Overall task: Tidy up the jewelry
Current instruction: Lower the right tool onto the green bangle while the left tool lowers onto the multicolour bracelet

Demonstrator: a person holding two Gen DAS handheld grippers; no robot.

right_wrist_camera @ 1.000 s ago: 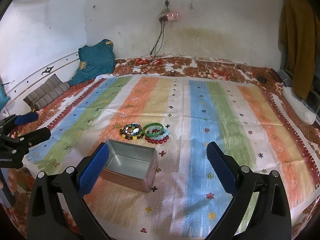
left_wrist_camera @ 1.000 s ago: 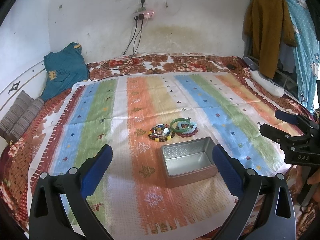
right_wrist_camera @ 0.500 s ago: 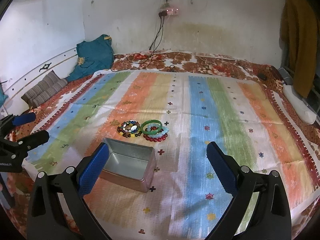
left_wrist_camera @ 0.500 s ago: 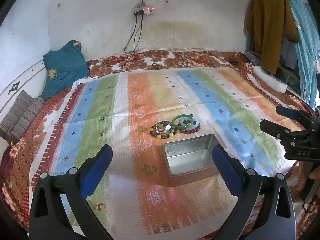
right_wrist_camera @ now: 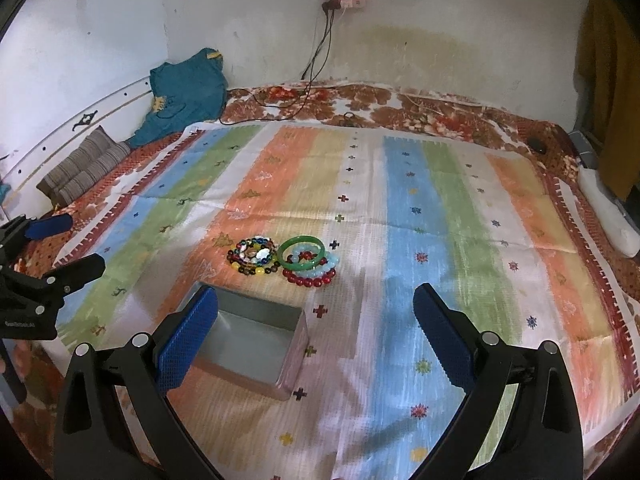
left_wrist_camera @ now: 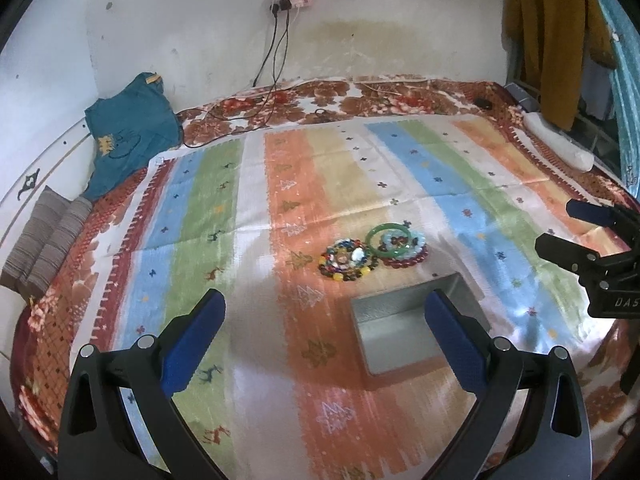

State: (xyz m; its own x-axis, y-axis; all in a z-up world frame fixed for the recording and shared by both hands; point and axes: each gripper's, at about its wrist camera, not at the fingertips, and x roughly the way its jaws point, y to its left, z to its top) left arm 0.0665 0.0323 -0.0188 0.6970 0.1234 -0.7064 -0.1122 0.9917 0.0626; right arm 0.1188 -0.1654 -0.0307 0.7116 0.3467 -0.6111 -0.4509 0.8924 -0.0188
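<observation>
My left gripper point(left_wrist_camera: 322, 330) and right gripper point(right_wrist_camera: 316, 328) hang above a bed spread with a striped blanket point(right_wrist_camera: 432, 208), fingers on both set wide apart and holding nothing, as the sorting of the jewelry has, by my reading, not yet begun. Ahead of both pairs of fingers lies the jewelry: a multicoloured bead bracelet point(left_wrist_camera: 347, 260) and, touching it on the side nearer my right fingers, a green bangle point(left_wrist_camera: 390, 240) resting on top of pale blue beads point(left_wrist_camera: 416, 237) and a red bead bracelet point(left_wrist_camera: 406, 258). The pieces sit bunched in one tight cluster, seemingly so that either gripper can reach them from the same stance. An open metal tin point(right_wrist_camera: 250, 344) stands nearer to me than the cluster, partly behind the right-hand finger of my left gripper and the left-hand finger of my right gripper; it looks empty, and its spot just short of the bracelets suggests it is the place they are meant to go, a short carry back toward me. I judge the bangle, lying uppermost, the natural first pick. In the right view my left gripper shows well off to the left of my fingers.
</observation>
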